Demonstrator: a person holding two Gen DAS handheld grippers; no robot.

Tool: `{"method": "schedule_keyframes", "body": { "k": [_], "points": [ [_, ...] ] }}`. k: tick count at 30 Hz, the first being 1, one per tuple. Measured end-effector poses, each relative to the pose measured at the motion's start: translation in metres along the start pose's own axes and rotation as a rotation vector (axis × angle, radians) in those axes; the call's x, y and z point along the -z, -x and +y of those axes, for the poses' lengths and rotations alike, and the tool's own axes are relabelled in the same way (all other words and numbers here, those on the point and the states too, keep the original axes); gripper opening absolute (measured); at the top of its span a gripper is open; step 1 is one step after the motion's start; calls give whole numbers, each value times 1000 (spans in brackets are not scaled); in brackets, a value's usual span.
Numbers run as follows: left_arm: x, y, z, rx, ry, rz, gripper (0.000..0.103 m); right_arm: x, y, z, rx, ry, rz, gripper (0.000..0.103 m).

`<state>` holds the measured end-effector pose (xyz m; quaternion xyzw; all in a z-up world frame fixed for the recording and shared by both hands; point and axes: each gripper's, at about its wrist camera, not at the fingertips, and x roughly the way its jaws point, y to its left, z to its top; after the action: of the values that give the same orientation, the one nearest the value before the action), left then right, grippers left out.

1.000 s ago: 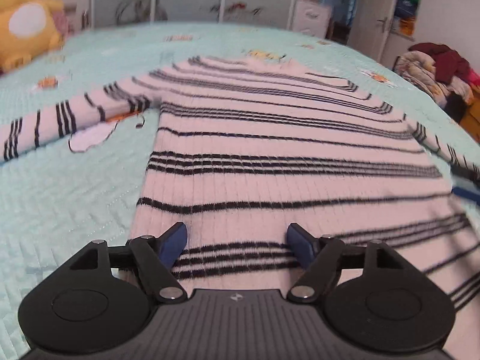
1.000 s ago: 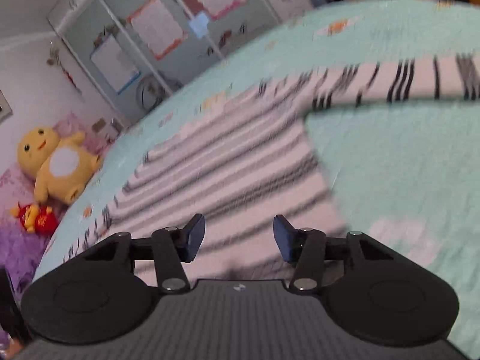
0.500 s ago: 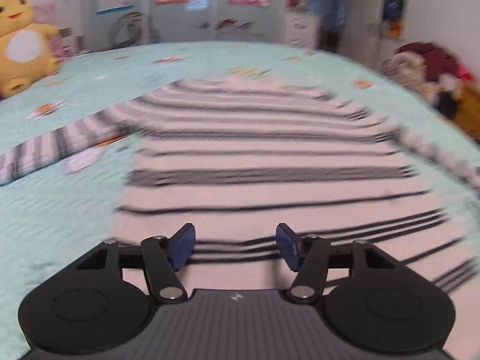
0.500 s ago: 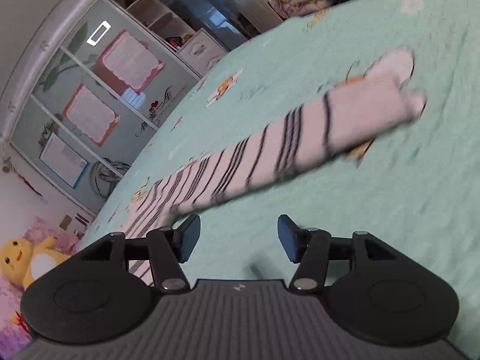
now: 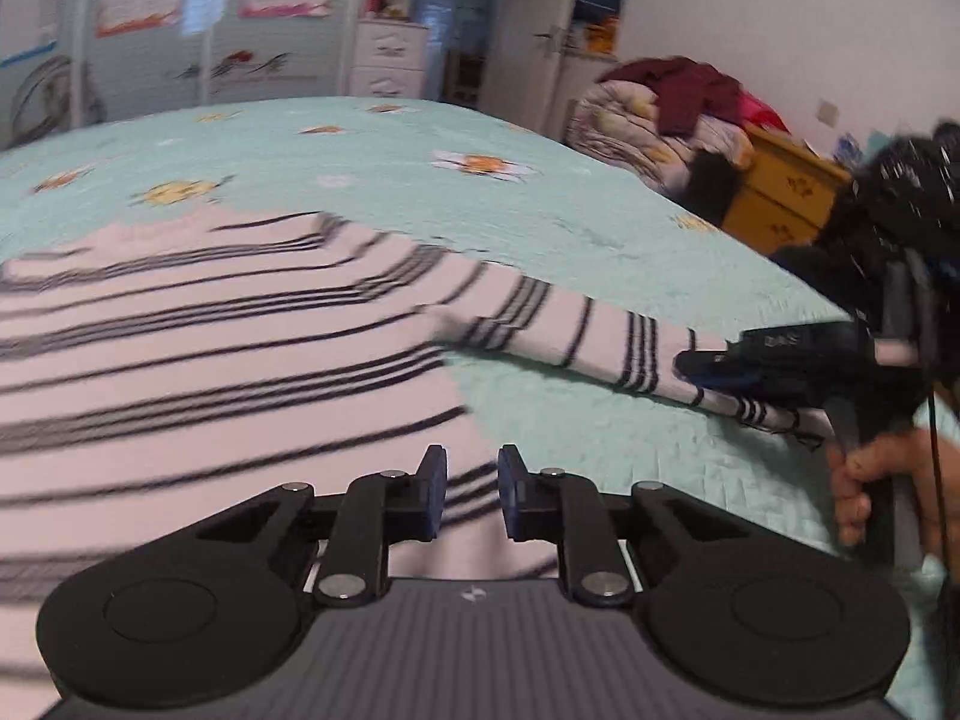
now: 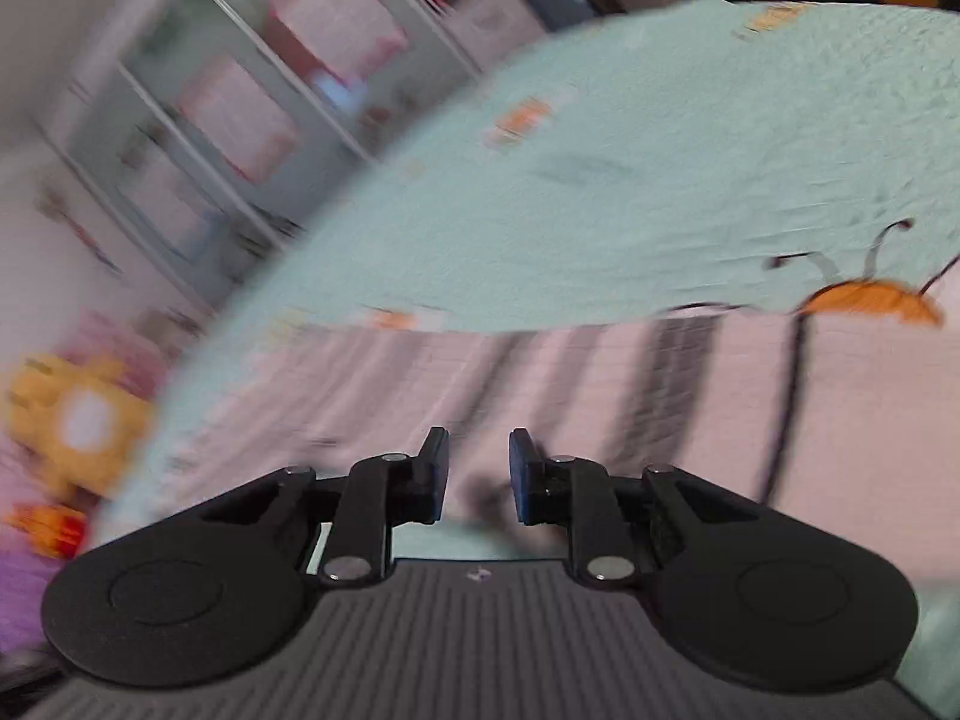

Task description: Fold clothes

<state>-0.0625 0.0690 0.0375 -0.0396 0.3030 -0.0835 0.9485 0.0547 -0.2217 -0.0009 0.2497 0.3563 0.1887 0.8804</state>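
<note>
A pink sweater with black stripes (image 5: pixel 210 360) lies flat on the teal bedspread (image 5: pixel 420 180), its right sleeve (image 5: pixel 570 330) stretched out to the right. My left gripper (image 5: pixel 471 489) hovers low over the sweater's lower right corner. Its jaws are closing to a narrow gap, with fabric showing between them but not visibly pinched. My right gripper (image 5: pixel 684 363), held by a hand (image 5: pixel 864 480), is down on the sleeve near the cuff. In the blurred right wrist view my right gripper (image 6: pixel 479 474) is closing over the sleeve (image 6: pixel 660 390), a small gap still showing.
A pile of clothes (image 5: pixel 666 114) and a yellow cabinet (image 5: pixel 780 204) stand beyond the bed's right side. Wardrobe doors (image 5: pixel 180 30) and white drawers (image 5: pixel 390 60) line the far wall. A yellow plush toy (image 6: pixel 78 420) sits at the bed's far left.
My left gripper swung from the middle of the hem to the sweater's right edge and its jaws narrowed. My right gripper travelled out along the sleeve, dropped close to it, and narrowed too.
</note>
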Motion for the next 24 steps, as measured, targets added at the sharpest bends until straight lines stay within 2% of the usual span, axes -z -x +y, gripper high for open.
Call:
{"method": "schedule_keyframes", "body": {
  "k": [1,3,5,7,9,11,13,14,15,17,20,22,24],
  "points": [
    [5,-11,0,-11,0,8,19,-6,-5,-10,-1,-18,10,0],
    [14,-20,1,-11,6,-9,23,-17,-6,-26,3,-71,-8,0],
    [20,-24,3,-4,12,-22,29,-24,-1,-31,26,-55,-36,0],
    [21,-24,4,5,15,-24,32,-22,9,-31,-28,-44,-44,0],
    [21,-25,3,6,10,-23,32,-20,19,-31,-81,-33,-52,8],
    [21,-26,-3,-10,-17,-24,34,-14,21,-26,-169,-8,-9,9],
    [22,-26,-7,-25,-39,-24,34,-11,6,-26,-154,40,76,13],
    [21,-26,-8,-30,-46,-24,34,-10,-1,-28,-136,65,102,0],
    [22,-25,-7,-31,-48,-24,34,-13,-6,-35,-113,68,91,0],
    [22,-25,-5,-26,-41,-23,34,-25,-5,-51,-94,-6,41,0],
    [22,-25,-3,-21,-34,-23,35,-33,8,-63,-23,-19,-19,0],
    [22,-25,-4,-28,-43,-24,35,-33,22,-68,-46,-54,-24,0],
    [22,-25,-6,-33,-51,-24,35,-31,41,-68,-77,-74,-39,7]
  ]
}}
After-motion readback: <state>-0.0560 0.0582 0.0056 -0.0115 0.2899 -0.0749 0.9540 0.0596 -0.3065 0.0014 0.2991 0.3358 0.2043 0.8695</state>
